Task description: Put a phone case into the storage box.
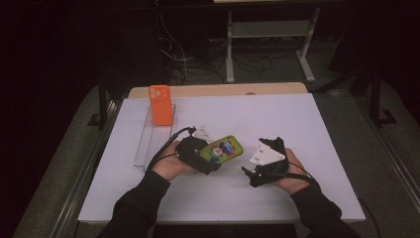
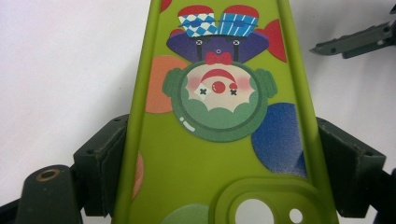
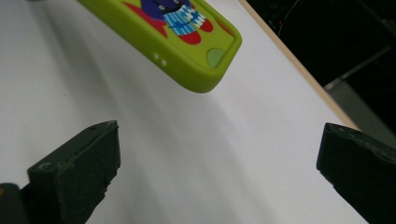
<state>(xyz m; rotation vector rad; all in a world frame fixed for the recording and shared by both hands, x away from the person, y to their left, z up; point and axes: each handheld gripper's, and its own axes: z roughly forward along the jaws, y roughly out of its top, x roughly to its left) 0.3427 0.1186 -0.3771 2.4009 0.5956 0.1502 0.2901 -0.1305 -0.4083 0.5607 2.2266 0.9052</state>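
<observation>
Green clown-print phone case (image 2: pixel 219 140), no legible writing, left gripper (image 2: pixel 219 163) clamped

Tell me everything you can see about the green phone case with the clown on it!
The green phone case looks like soft, matte rubber, lime green with a raised rim. Its printed side shows a clown face with a red nose, a red bow, checked blue shoes and big coloured dots. Near one end is a raised camera cut-out with a round hole. The left gripper clamps its long edges at that camera end and holds it off the white table, printed side up, the free end pointing toward the open right gripper, which is not touching it.
</observation>
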